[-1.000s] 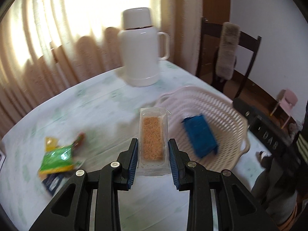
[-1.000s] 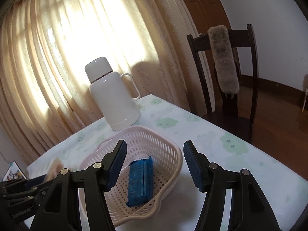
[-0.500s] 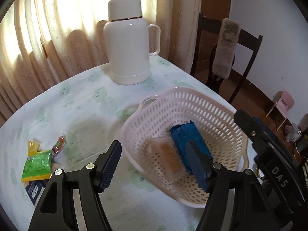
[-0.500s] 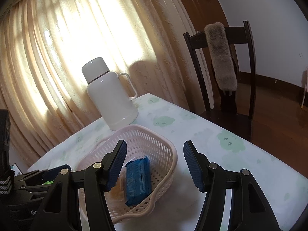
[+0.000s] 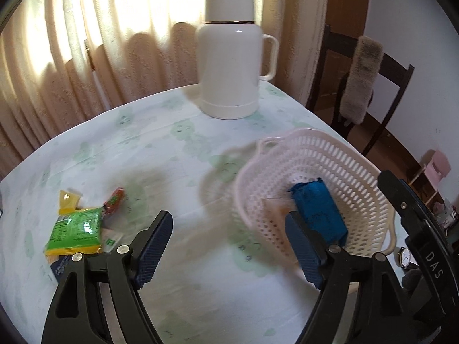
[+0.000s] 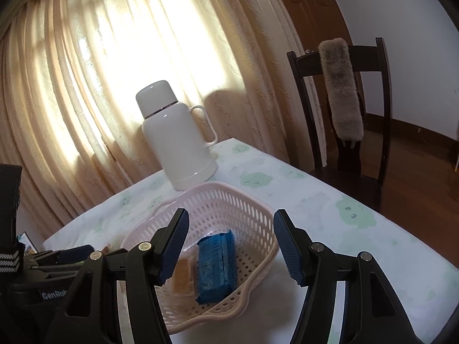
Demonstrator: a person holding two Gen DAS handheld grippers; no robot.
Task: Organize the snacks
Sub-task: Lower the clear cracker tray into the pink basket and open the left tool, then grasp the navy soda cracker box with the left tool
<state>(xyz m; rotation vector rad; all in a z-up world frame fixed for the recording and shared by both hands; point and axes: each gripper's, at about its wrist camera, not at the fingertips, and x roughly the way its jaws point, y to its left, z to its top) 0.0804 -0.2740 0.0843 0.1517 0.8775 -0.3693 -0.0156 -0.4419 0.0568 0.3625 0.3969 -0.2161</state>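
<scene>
Dropped from the left tongs (image 5: 229,248), whose jaws have just been opening and stand released, the clear-wrapped orange cracker pack (image 6: 183,275) lies in the pale perforated plastic basket (image 6: 243,212) beside a blue packet (image 6: 216,263); right tongs (image 6: 231,245) gape empty.

Daylight pours through the curtain (image 6: 120,66) behind the flask (image 5: 232,57), blowing its middle out to near white in both views — the room stays dimmer toward the door side. The flask stands backlit with small glints on its cap. Soft shadows fall toward the camera across the tabletop (image 5: 143,149). In the left wrist view the basket (image 5: 338,172) rim smears with motion blur. Fisheye bending curves the edges — dark vignette fills the corners.
</scene>
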